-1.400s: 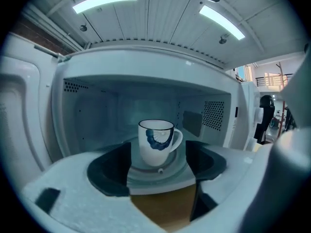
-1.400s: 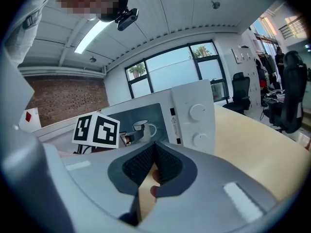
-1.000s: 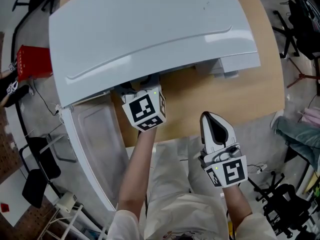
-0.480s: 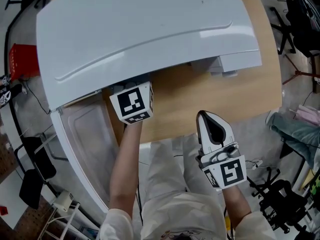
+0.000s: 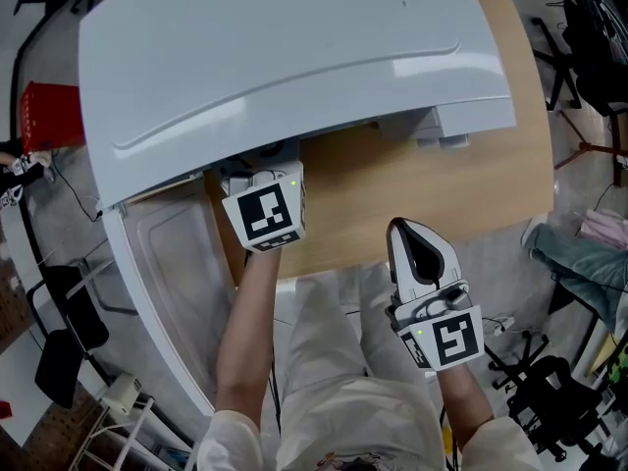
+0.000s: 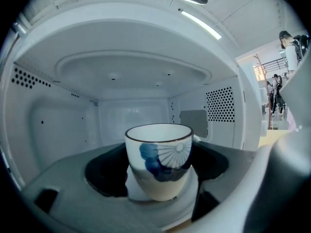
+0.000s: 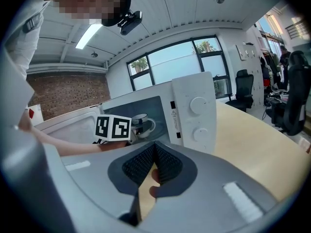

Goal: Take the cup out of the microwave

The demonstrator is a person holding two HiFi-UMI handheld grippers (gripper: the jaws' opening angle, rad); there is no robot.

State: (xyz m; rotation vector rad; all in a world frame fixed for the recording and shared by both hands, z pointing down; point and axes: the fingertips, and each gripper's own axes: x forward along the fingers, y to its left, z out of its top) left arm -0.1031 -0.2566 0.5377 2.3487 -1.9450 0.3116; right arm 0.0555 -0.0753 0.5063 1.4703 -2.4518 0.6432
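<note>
A white cup (image 6: 159, 160) with a blue flower print stands on the turntable inside the open white microwave (image 5: 285, 57). My left gripper (image 6: 156, 188) reaches into the oven, shut on the cup, a dark pad (image 6: 104, 176) against each side of it. In the head view only its marker cube (image 5: 263, 216) shows under the microwave's top. The right gripper view shows the cup (image 7: 141, 122) beside that cube (image 7: 112, 127). My right gripper (image 5: 420, 253) hovers at the table's near edge, shut, with nothing in it.
The microwave door (image 5: 177, 283) hangs open to the left, past the wooden table (image 5: 392, 184). The control panel with two knobs (image 7: 194, 113) faces me. On the floor are a red box (image 5: 44, 116) at left and a black office chair (image 5: 549, 391) at right.
The left gripper's cube has shifted slightly left and rolled at the microwave opening. The right gripper has stayed where it was.
</note>
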